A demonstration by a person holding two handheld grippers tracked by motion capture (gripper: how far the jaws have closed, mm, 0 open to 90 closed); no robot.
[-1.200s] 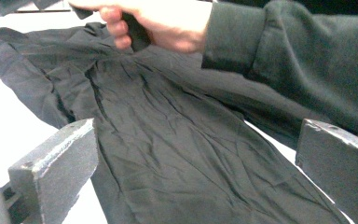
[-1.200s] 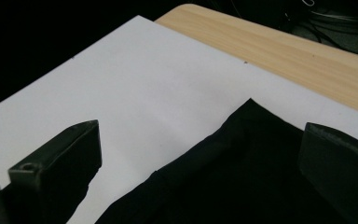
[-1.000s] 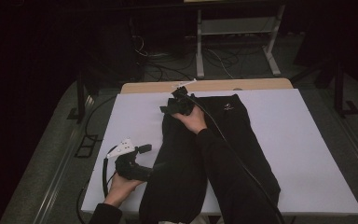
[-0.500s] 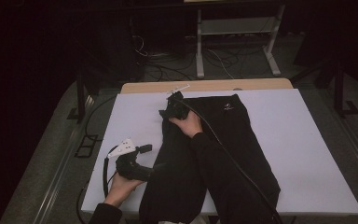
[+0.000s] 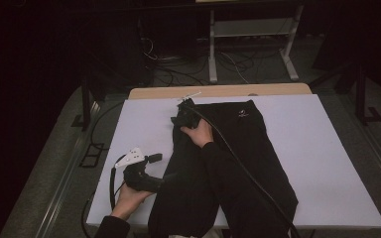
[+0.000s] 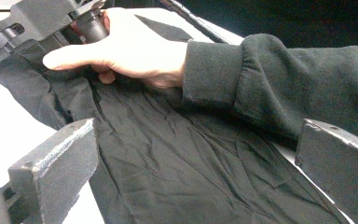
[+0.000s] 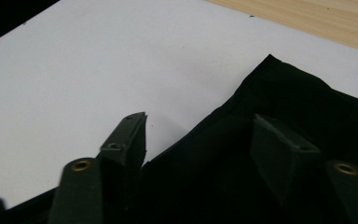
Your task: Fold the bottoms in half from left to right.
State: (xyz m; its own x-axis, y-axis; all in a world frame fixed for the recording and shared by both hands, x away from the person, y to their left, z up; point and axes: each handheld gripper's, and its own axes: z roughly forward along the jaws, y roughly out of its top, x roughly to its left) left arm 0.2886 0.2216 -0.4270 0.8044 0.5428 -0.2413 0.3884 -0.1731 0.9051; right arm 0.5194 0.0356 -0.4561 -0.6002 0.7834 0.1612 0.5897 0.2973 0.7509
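Observation:
A black garment [image 5: 243, 163] with a small white logo lies lengthwise on the white table [image 5: 327, 148]. My right gripper [image 5: 182, 112] hovers over its far left corner, jaws open, and the corner edge [image 7: 242, 93] lies just beyond the tips. In the right gripper view, black cloth lies under my right gripper [image 7: 200, 135]. My left gripper [image 5: 154, 158] sits at the garment's near left edge. In its own view the left gripper [image 6: 196, 154] is open wide over wrinkled cloth [image 6: 177, 168], facing the other hand [image 6: 130, 46] and its sleeve.
A wooden strip [image 5: 218, 91] runs along the table's far edge. Behind it stand a metal frame [image 5: 253, 44] and floor cables. Bare white surface lies left and right of the garment. A cable [image 5: 248, 173] trails back over the cloth from the right gripper.
My right hand and gripper have shifted slightly left along the garment's far corner. The left gripper has stayed put.

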